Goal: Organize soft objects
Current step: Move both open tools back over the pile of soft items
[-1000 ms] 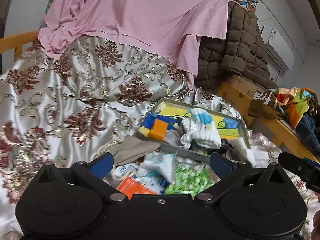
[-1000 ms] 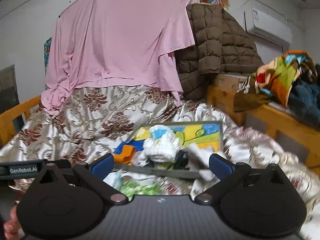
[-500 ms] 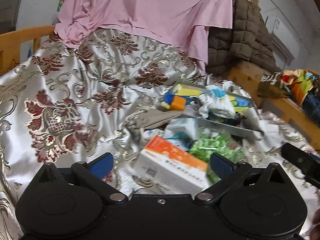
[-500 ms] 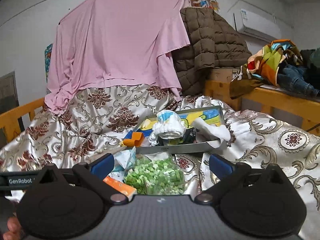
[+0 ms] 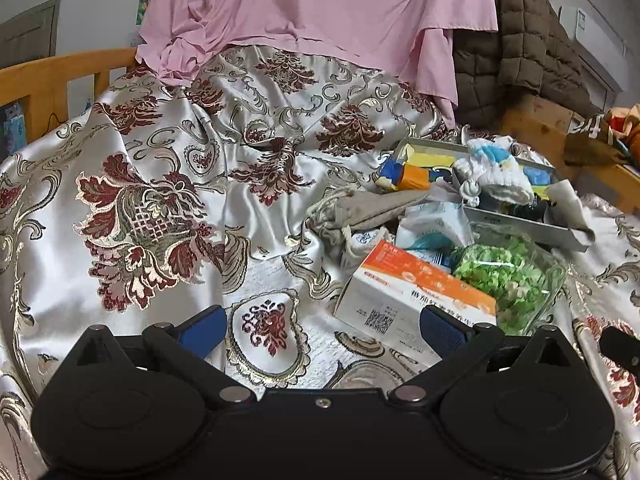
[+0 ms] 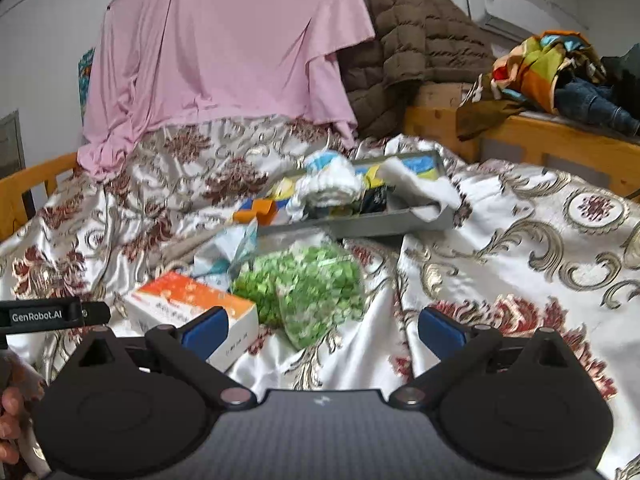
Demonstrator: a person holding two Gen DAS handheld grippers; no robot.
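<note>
A grey tray point(image 5: 532, 229) point(image 6: 372, 225) lies on the patterned bedspread, holding a white and blue knitted piece point(image 5: 496, 176) point(image 6: 328, 184), colourful cloths and a white cloth point(image 6: 416, 188). In front of it lie a grey drawstring pouch point(image 5: 372, 208), a pale blue packet point(image 5: 436, 224), a clear bag of green pieces point(image 5: 508, 276) point(image 6: 304, 284) and an orange and white box point(image 5: 412, 300) point(image 6: 192, 304). My left gripper point(image 5: 320, 328) is open, low over the bedspread, left of the box. My right gripper point(image 6: 322, 326) is open just before the green bag.
A pink sheet point(image 5: 320, 12) and a brown quilted jacket point(image 6: 420, 48) hang at the back. Wooden bed rails point(image 5: 60, 76) point(image 6: 560, 144) run along the left and right, with piled clothes point(image 6: 560, 72) on the right. A hand point(image 6: 12, 420) shows at the lower left of the right wrist view.
Both grippers have pulled back from the tray. The box and green bag, once close under the fingers, now lie farther ahead. The left gripper has also shifted left. Both stay open.
</note>
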